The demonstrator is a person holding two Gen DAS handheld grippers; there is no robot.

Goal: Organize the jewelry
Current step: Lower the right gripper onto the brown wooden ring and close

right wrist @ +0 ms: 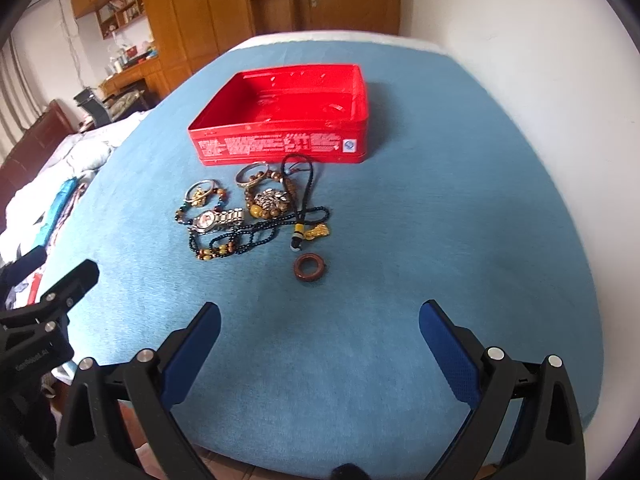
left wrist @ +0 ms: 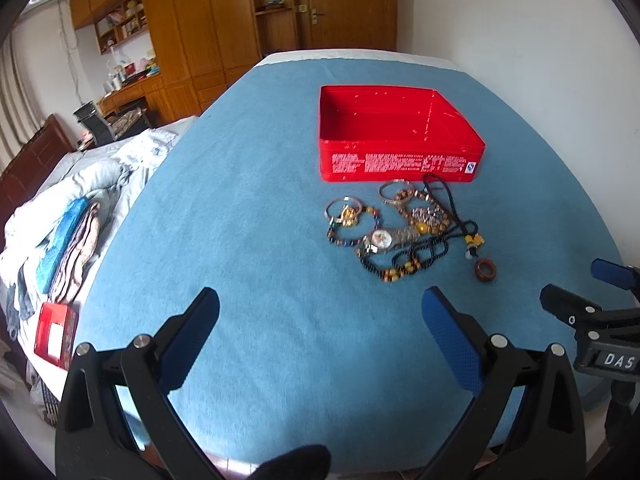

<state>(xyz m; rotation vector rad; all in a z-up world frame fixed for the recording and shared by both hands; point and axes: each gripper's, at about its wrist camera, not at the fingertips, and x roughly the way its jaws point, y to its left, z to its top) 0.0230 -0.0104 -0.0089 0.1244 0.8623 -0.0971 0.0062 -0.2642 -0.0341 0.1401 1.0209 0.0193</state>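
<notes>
Jewelry (right wrist: 252, 216) lies heaped on the blue tabletop (right wrist: 440, 240), just in front of the open red tin (right wrist: 280, 146), which looks empty. Both the left tongs (left wrist: 320, 316) and right tongs (right wrist: 320, 328) stand apart, holding nothing, over the near edge. Sorting seems not yet begun; the brown ring (right wrist: 309, 267), lying apart, looks easiest to pinch first.

Tin (right wrist: 280, 136) on table (right wrist: 440, 240), jewelry pile (right wrist: 252, 212) just before it
</notes>
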